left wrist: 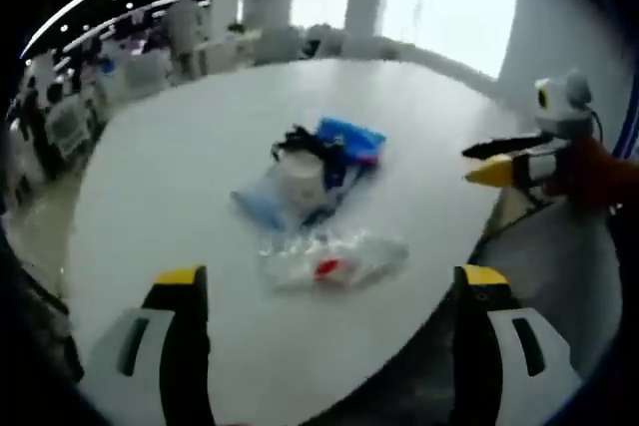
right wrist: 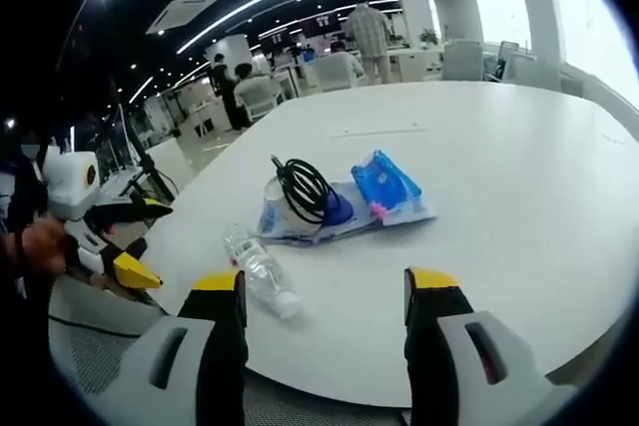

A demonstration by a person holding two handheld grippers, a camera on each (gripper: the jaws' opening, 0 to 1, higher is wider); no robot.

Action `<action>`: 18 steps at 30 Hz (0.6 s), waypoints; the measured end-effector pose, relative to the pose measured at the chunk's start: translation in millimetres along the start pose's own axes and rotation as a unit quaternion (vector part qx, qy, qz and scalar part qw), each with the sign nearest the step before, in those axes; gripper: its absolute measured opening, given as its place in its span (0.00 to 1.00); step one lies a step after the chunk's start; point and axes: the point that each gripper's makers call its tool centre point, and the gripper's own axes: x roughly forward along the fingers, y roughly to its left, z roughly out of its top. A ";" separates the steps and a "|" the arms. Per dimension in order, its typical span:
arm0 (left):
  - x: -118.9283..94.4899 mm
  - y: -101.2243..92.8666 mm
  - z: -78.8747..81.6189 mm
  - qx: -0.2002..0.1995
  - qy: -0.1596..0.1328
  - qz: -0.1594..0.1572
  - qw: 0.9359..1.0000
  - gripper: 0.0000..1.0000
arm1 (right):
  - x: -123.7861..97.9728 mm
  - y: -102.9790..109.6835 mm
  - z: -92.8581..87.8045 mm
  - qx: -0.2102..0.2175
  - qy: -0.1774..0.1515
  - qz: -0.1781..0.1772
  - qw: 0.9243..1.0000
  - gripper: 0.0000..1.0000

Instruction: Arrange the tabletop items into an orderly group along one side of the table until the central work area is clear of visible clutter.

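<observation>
1. Clutter sits mid-table (right wrist: pixel 519 197) in one loose heap: a clear plastic bottle (right wrist: pixel 262 274) lying on its side nearest the edge, a coiled black cable (right wrist: pixel 305 190) on top of a white cup-like tub (right wrist: pixel 283 209), and blue packets (right wrist: pixel 391 185) just beside them.
2. Your right gripper (right wrist: pixel 323 291) has its jaws spread wide and empty, short of the bottle; your left gripper (left wrist: pixel 329 281) is likewise agape with nothing between the jaws, hovering off the table edge.
3. Start with the bottle, the nearest piece. It is round and likely to roll, so close across its body, not along it.
4. Lift the cable off before the tub, or the coil may drag the tub over.
5. Pick one edge for the group and set each piece there touching its neighbour.
</observation>
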 end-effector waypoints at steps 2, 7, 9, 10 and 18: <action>6.1 -2.2 2.0 0.041 0.017 -0.015 0.999 1.00 | -0.3 -0.8 0.8 0.002 -0.002 -0.002 1.000 0.63; 24.5 -5.3 4.5 0.117 0.052 -0.048 0.991 1.00 | -1.1 -3.3 3.0 0.004 -0.008 -0.007 1.000 0.64; 33.5 -9.3 5.1 0.137 0.064 -0.068 0.986 1.00 | -1.3 -3.9 3.4 0.003 -0.008 -0.009 1.000 0.66; 36.2 -10.9 5.0 0.147 0.070 -0.075 0.984 1.00 | -1.2 -4.4 3.4 0.000 -0.008 -0.010 1.000 0.67; 63.1 -26.3 -13.1 0.281 0.138 -0.139 0.939 1.00 | -0.3 -3.1 0.0 -0.014 -0.001 -0.012 1.000 0.69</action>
